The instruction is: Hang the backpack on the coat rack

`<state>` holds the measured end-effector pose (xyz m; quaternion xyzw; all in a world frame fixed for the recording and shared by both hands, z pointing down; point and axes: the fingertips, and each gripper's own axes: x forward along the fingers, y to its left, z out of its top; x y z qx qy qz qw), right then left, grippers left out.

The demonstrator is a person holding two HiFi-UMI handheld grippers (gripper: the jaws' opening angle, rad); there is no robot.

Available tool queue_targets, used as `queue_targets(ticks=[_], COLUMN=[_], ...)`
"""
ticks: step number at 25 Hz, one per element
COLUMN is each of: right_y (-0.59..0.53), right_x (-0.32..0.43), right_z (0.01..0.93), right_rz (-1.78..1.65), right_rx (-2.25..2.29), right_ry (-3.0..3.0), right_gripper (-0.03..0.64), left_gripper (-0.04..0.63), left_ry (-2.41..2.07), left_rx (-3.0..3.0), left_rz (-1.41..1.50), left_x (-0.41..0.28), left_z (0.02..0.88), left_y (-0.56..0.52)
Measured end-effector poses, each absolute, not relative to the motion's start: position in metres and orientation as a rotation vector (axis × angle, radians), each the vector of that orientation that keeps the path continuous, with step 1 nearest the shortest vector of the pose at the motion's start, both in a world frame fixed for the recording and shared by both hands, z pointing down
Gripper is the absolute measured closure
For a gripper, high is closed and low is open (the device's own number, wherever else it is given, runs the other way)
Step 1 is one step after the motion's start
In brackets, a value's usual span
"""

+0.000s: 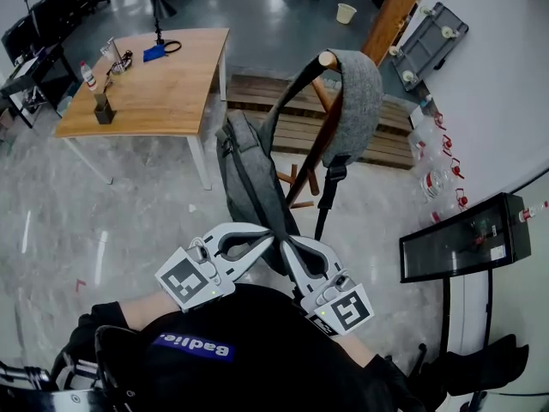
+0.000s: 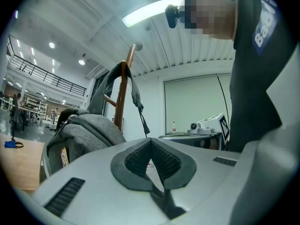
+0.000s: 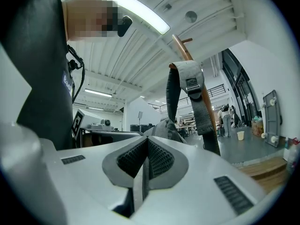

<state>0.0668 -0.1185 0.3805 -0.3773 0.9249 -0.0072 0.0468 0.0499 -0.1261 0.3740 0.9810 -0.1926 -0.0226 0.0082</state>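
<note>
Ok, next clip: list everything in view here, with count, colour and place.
backpack: one, grey, hanging by a strap on the coat rack
coat rack: one, brown wood, centre
table: one, light wood, upper left
bottle: one, clear with red cap, table's left edge
cup: one, cream, on the floor at top
box: one, black, on a stand at right
person's top: one, black, bottom
left gripper: one, white, shut, empty
right gripper: one, white, shut, empty

Surface: wooden table (image 1: 176, 88), well beyond the left hand-held gripper (image 1: 262, 245), off to its left.
On surface: bottle (image 1: 87, 75), blue item (image 1: 155, 53), small dark holder (image 1: 104, 110).
Floor (image 1: 129, 213): grey, glossy; carries wooden pallet (image 1: 274, 101), pale cup (image 1: 346, 13).
</note>
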Motion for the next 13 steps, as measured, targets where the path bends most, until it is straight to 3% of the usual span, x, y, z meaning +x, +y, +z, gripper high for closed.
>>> queue_targets(ticks=[13], right_y=[-0.1177], right_x=[0.0624], right_z=[0.3828], right_rz=[-0.023], right_rx=[-1.147], right_ry=[2.826], right_gripper=[0.61], left_gripper=[0.586], left_ry=[-0.606], left_rx=[3.06], left_rz=[-0.074], left_x=[0.0472], left_z=[0.3741], left_y=[-0.1264])
